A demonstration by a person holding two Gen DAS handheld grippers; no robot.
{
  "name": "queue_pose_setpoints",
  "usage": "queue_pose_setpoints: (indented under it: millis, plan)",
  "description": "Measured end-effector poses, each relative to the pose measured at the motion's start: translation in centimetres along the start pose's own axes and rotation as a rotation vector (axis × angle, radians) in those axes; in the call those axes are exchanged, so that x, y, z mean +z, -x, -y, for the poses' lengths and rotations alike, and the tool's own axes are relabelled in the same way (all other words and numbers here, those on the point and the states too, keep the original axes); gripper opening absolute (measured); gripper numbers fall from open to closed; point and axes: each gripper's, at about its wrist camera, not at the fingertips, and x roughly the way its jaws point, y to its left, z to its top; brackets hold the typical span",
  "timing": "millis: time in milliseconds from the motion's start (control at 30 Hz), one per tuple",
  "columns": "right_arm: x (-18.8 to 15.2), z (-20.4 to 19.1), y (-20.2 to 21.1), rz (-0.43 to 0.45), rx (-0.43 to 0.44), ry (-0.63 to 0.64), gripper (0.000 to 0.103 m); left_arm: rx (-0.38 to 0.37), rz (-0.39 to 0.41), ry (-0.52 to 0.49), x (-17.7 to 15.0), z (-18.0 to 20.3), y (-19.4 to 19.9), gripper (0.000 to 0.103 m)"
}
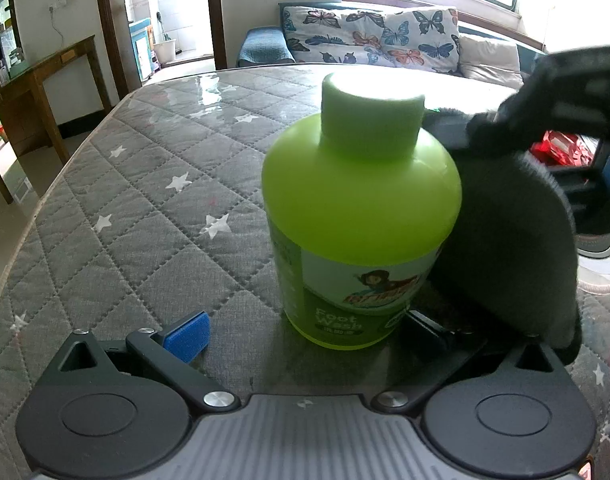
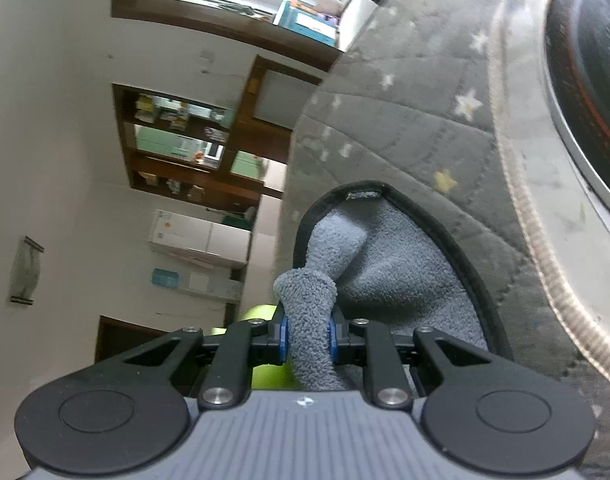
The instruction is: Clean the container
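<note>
A lime-green bottle with a wide cap and a "Foot Wash" label stands upright on the grey quilted table cover. My left gripper is open around its base; the blue left pad is clear of the bottle, and the right finger is partly hidden behind cloth. My right gripper is shut on a grey fleece cloth. In the left wrist view this cloth hangs against the bottle's right side, below the right gripper. A sliver of the bottle shows in the right wrist view.
A round black appliance with a silver rim sits on the table to the right of the bottle. A butterfly-print sofa stands beyond the table's far edge. A wooden desk is off to the left.
</note>
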Motion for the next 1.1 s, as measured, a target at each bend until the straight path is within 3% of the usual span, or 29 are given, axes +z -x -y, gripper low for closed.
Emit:
queue_pose_setpoints:
  millis: [367, 700, 1100]
  plan:
    - [1.5, -2.1, -0.9, 0.002, 0.066, 0.042, 0.018, 0.004, -0.001, -0.001, -0.2, 0.1, -0.1, 0.103]
    - [2.1, 0.5, -3.6, -0.045, 0.000, 0.002, 0.019, 0.005, -0.004, -0.002, -0.2, -0.2, -0.3, 0.103]
    - [1.6, 1.9, -3.5, -0.059, -0.019, -0.013, 0.019, 0.019, -0.018, 0.011, -0.2, -0.2, -0.2, 0.103]
